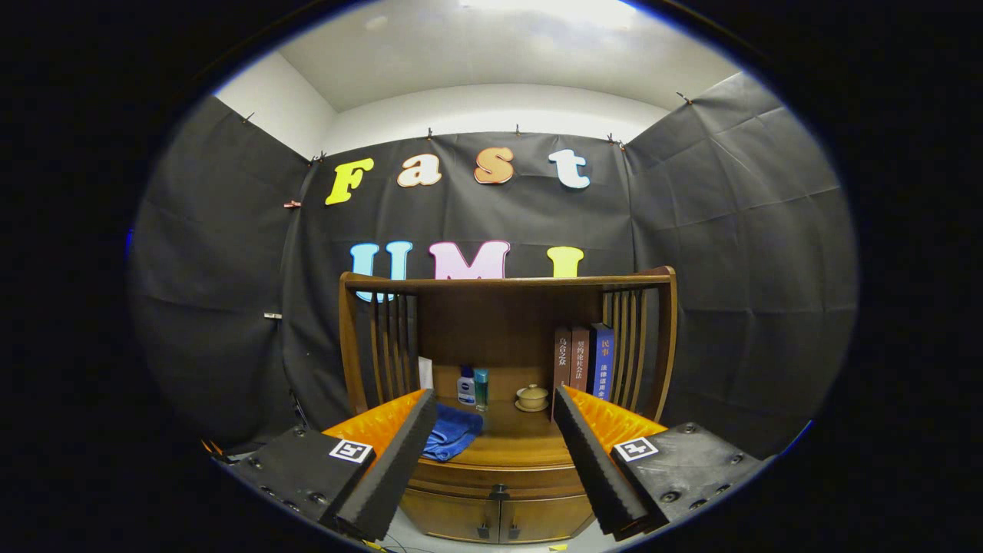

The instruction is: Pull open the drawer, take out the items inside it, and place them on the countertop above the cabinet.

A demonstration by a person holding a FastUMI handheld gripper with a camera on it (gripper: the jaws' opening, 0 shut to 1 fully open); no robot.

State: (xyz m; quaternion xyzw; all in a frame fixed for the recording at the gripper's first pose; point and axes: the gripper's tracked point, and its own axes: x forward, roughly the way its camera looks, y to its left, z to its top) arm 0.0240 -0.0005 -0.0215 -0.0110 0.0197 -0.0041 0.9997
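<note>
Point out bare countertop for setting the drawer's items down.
Free: the wooden countertop strip between the crumpled blue cloth and the small beige lidded cup. Crowded: the back, with two small bottles and upright books. The open claw holds nothing.

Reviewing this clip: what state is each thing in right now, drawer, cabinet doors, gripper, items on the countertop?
drawer: closed, not yet pulled.
cabinet doors: closed.
gripper: open, fingers spread wide, holding nothing, short of the drawer.
blue cloth: crumpled on the countertop.
bottles: upright.
lidded cup: lid on.
books: standing upright.
</note>
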